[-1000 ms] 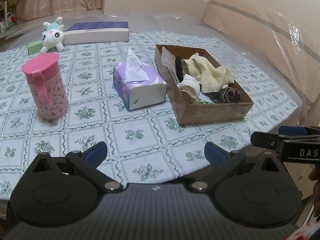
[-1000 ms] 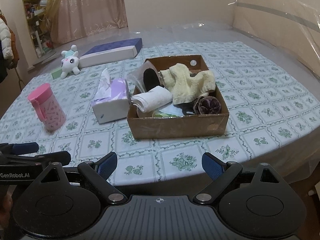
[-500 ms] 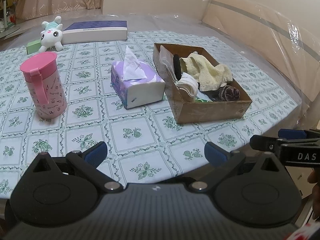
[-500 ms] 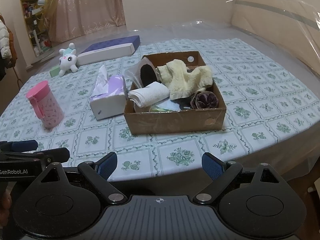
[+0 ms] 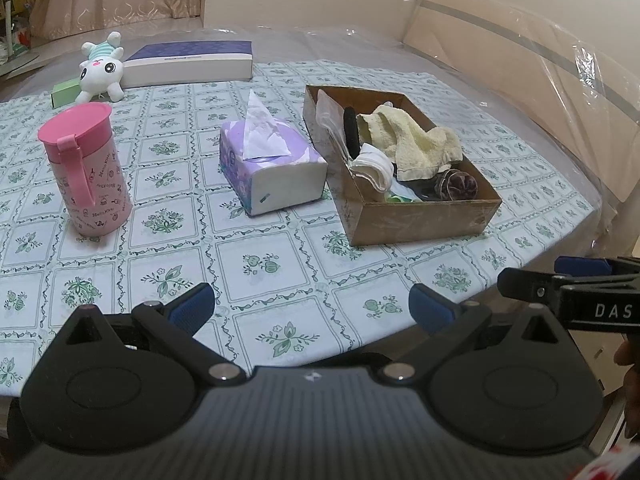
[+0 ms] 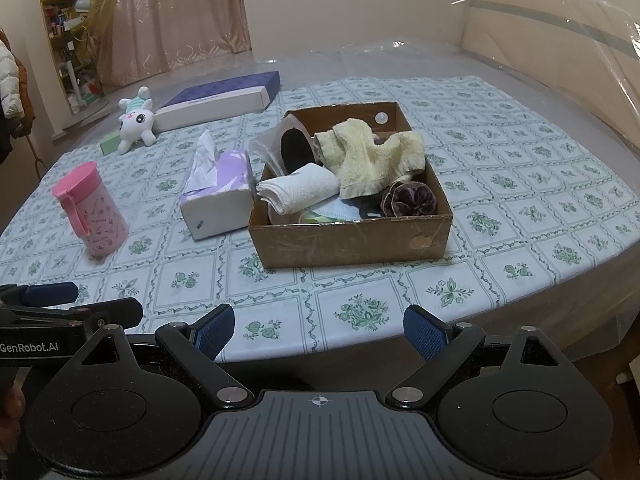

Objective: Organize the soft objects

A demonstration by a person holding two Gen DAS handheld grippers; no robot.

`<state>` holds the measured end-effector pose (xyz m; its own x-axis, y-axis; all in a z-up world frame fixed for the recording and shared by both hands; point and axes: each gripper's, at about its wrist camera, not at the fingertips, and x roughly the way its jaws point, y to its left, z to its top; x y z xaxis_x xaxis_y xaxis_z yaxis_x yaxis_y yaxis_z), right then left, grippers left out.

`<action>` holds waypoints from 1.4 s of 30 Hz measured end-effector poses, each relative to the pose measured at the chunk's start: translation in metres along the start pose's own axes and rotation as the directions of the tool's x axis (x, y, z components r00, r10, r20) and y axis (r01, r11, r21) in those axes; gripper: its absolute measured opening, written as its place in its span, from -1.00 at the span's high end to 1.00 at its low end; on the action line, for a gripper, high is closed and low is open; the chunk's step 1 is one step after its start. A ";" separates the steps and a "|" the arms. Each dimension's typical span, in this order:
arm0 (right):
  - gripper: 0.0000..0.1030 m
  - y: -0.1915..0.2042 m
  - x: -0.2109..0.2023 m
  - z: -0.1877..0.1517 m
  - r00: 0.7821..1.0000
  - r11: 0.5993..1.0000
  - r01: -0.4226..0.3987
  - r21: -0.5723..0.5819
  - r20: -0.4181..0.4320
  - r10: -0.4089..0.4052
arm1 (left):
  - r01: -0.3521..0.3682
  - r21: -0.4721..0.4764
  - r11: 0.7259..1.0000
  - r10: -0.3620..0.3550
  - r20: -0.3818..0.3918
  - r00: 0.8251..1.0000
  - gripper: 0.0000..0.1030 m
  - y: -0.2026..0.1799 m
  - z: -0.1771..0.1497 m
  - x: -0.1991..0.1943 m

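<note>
A brown cardboard box (image 6: 352, 240) (image 5: 420, 220) sits on the table and holds a yellow towel (image 6: 372, 156) (image 5: 416, 142), a folded white cloth (image 6: 300, 192) (image 5: 374, 166), a dark purple scrunchie (image 6: 408, 198) (image 5: 460, 184) and other soft items. A white plush bunny (image 6: 134, 120) (image 5: 102, 68) lies at the far left. My left gripper (image 5: 312, 308) is open and empty at the table's near edge. My right gripper (image 6: 320, 328) is open and empty, also at the near edge, in front of the box.
A purple tissue box (image 5: 272, 164) (image 6: 220, 188) stands left of the cardboard box. A pink lidded cup (image 5: 86, 168) (image 6: 90, 208) stands further left. A long blue-and-white box (image 5: 188, 62) (image 6: 218, 100) and a small green block (image 5: 64, 92) lie at the back. Plastic sheeting covers the far side.
Both grippers have drawn back a little from the table, so the objects look slightly farther and lower. Nothing on the table has moved.
</note>
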<state>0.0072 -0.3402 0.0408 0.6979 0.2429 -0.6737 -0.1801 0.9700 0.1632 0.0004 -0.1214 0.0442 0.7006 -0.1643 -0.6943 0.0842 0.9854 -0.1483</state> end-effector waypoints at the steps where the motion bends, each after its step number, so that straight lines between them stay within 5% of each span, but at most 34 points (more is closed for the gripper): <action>1: -0.77 0.000 0.000 0.000 1.000 1.000 0.000 0.000 0.000 0.000 | 0.000 0.000 1.000 0.000 0.001 1.000 -0.99 0.000 0.000 0.000; 42: -0.77 -0.002 -0.002 0.001 1.000 1.000 0.003 -0.002 0.004 -0.003 | 0.002 0.001 1.000 -0.002 0.001 1.000 -0.99 -0.004 0.000 -0.001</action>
<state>0.0073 -0.3424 0.0426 0.7011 0.2400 -0.6714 -0.1792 0.9707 0.1599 -0.0005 -0.1247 0.0454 0.7009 -0.1663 -0.6936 0.0863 0.9851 -0.1490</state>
